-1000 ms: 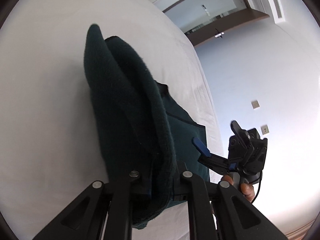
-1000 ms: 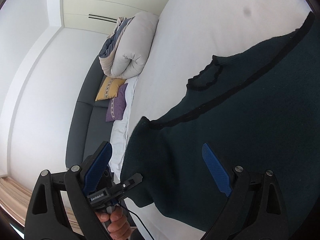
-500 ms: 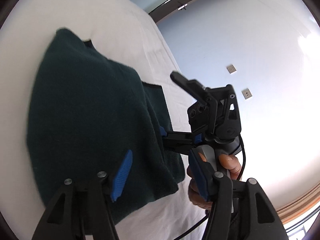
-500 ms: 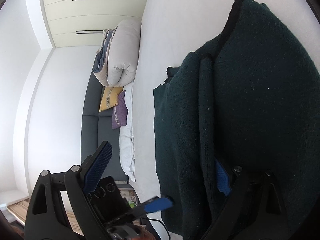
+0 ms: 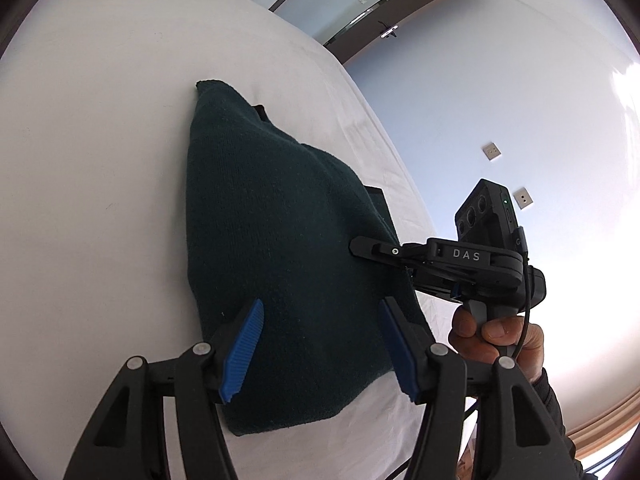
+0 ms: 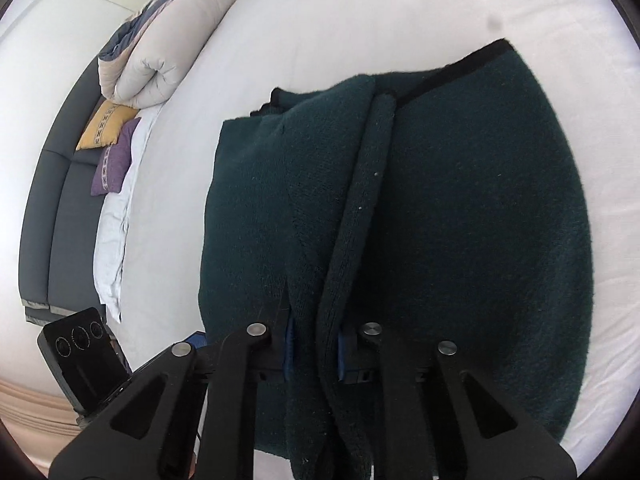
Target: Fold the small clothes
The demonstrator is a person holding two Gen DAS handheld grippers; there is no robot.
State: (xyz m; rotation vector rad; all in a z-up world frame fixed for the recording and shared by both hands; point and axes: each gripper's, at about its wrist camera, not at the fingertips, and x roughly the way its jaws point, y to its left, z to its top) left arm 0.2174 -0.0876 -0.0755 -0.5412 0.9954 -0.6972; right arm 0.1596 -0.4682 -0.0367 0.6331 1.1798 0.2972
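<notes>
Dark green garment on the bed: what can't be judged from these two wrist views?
- Right wrist view: the right gripper is closing on a fold of the dark green garment; cloth covers its pads.
- Left wrist view: the garment's near edge sits behind the left gripper.
- Both views: layers underneath hidden.

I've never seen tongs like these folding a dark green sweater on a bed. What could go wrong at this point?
The right tongs are closing on a thick bunch of layers of the dark green sweater; pulling might drag the whole fold apart.

The left tongs stand open over the sweater, gripping nothing, so that side may slide on the white sheet.

The two tongs are close together and could bump.
</notes>
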